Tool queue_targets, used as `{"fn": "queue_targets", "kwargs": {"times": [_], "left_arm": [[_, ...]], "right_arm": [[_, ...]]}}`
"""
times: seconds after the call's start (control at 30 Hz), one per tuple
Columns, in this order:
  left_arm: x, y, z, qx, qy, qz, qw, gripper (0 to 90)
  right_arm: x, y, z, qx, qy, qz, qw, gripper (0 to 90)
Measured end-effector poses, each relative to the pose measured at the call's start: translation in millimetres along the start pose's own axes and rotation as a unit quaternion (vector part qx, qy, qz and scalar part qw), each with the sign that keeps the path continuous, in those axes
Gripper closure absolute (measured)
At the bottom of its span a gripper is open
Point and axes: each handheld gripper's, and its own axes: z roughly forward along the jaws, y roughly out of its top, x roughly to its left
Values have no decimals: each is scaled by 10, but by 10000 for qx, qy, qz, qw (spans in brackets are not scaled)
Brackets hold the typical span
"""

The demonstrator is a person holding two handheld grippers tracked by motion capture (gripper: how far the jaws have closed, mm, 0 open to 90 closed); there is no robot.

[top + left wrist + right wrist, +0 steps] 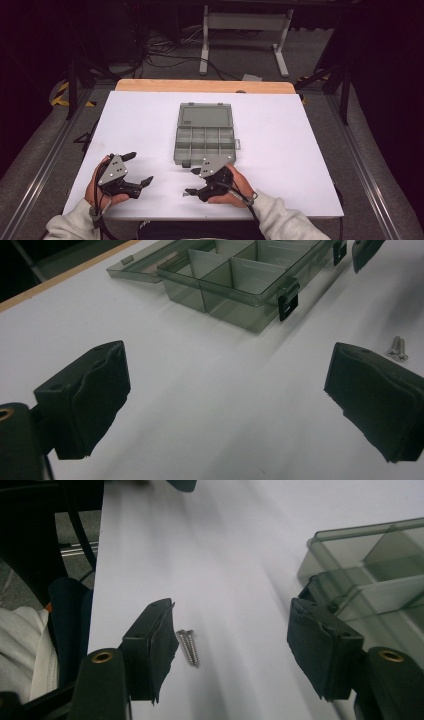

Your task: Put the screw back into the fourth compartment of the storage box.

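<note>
white tabletop [280, 150] bears an open grey compartment box [205, 134] beside two screws [189, 647]. right gripper [230, 640] hangs low, jaws apart around the screws; left gripper [134, 170] rests agape, empty.

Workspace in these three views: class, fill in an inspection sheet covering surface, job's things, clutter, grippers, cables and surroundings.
Surface: white table top, wooden strip along the far edge.
Job's things: two screws lie side by side on the table between the open jaws of the right hand-held gripper; a clear grey compartment box stands open, its lid laid back.
Clutter: nothing seen.
Grippers: left hand-held gripper open, nothing between its jaws; right open over the screws, not pressing on them.
Cables: a black cable trails from the right hand-held gripper.
Surroundings: grey floor, loose wires, a white stand beyond the table.
</note>
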Motion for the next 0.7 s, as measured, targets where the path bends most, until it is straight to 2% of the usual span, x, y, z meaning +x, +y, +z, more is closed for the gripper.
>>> {"fn": "queue_targets", "kwargs": {"times": [0.13,0.2,0.7], "left_arm": [[2,-1,1,-4,-8,-4,10000,50],[1,0,0,-3,0,4,10000,50],[0,4,-2,-19,-1,19,10000,51]], "right_arm": [[-10,-42,153,103,104,154,9998,368],[1,-48,209,187,81,107,9997,369],[-18,-73,325,331,-18,142,9994,416]]}}
